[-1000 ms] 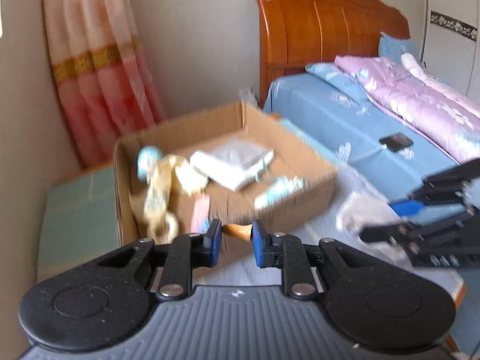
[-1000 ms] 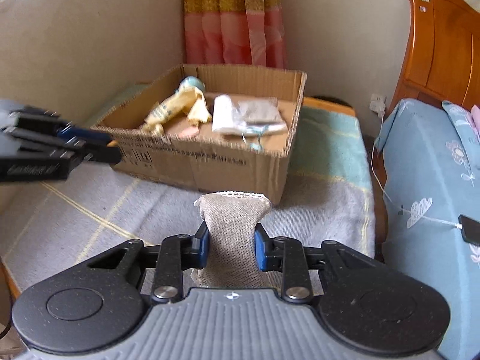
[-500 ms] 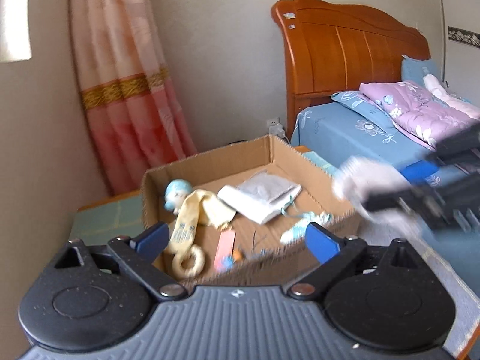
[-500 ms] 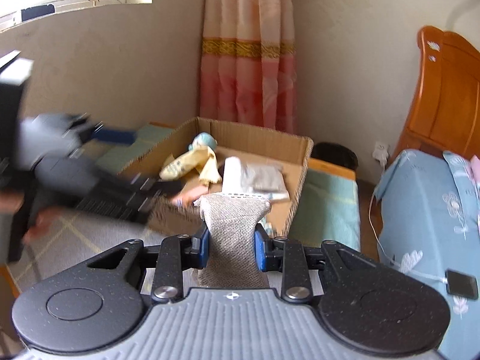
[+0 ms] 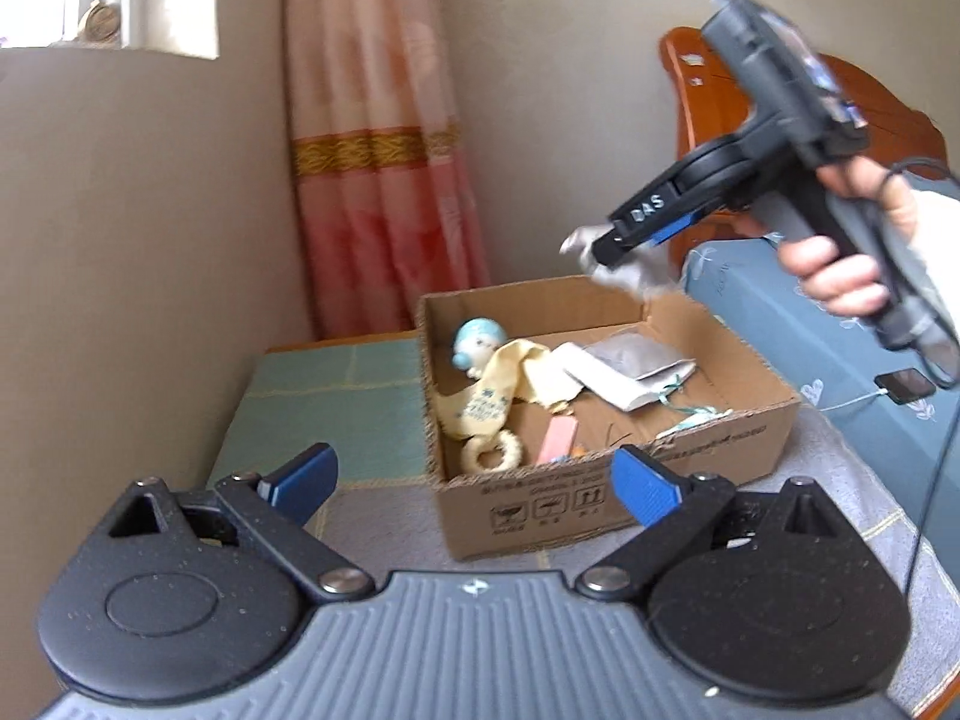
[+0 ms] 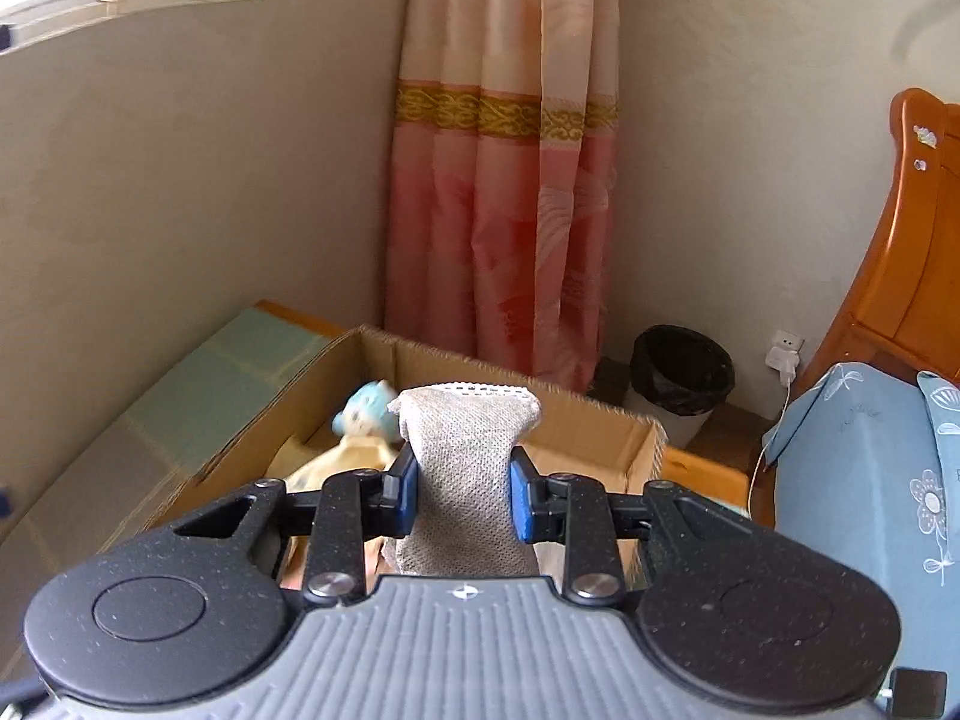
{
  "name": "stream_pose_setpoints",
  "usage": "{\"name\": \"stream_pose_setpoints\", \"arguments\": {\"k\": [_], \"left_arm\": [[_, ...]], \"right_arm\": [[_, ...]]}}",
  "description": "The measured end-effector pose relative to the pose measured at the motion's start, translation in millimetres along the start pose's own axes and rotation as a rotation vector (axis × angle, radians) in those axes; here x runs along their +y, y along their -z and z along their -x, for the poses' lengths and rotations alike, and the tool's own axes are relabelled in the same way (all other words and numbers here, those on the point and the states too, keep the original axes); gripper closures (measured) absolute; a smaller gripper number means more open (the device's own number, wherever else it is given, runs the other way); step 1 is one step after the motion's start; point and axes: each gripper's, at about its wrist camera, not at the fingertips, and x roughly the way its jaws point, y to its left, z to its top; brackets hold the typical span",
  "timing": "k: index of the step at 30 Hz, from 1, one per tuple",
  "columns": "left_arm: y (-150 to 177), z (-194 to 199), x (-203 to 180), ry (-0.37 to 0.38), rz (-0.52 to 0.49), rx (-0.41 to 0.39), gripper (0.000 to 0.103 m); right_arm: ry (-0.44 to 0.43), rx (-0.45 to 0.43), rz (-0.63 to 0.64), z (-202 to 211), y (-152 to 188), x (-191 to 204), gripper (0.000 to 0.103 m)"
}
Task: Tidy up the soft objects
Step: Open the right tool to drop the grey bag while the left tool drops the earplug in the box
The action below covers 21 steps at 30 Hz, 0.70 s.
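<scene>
The right gripper [image 6: 461,495] is clamped on a grey mesh pouch [image 6: 465,456], its two blue pads pressing the pouch's sides so that the top of the pouch, with its white stitched edge, stands up beyond the fingertips. Seen from the left wrist, this gripper [image 5: 606,252] hangs in the air above the far right corner of the cardboard box [image 5: 690,450], the pouch [image 5: 624,273] a pale blur just over the rim, not touching it.

The left gripper [image 5: 474,480] holds nothing; its fingers are spread wide apart, in front of the box's near wall.

Inside the box lie a yellow soft toy with a blue head [image 5: 492,372], a ring-shaped teether [image 5: 493,450], a pink piece [image 5: 558,441] and a folded white packet [image 5: 624,369]. The box sits on a grey blanket [image 5: 384,519]; a pink curtain [image 5: 384,180] hangs behind it.
</scene>
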Motion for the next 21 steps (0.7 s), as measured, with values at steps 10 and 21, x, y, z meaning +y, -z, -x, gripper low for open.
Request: {"name": "stream_pose_setpoints", "arguments": {"k": [10,21], "left_arm": [[1,-3,4,-0.051,0.000,0.031,0.001],[-6,-10,-22,-0.110,-0.084,0.061,0.001]], "right_arm": [[0.022,0.047,-0.097,-12,7,-12,0.008],[0.168,0.101,-0.128,59,73,20,0.006]]}}
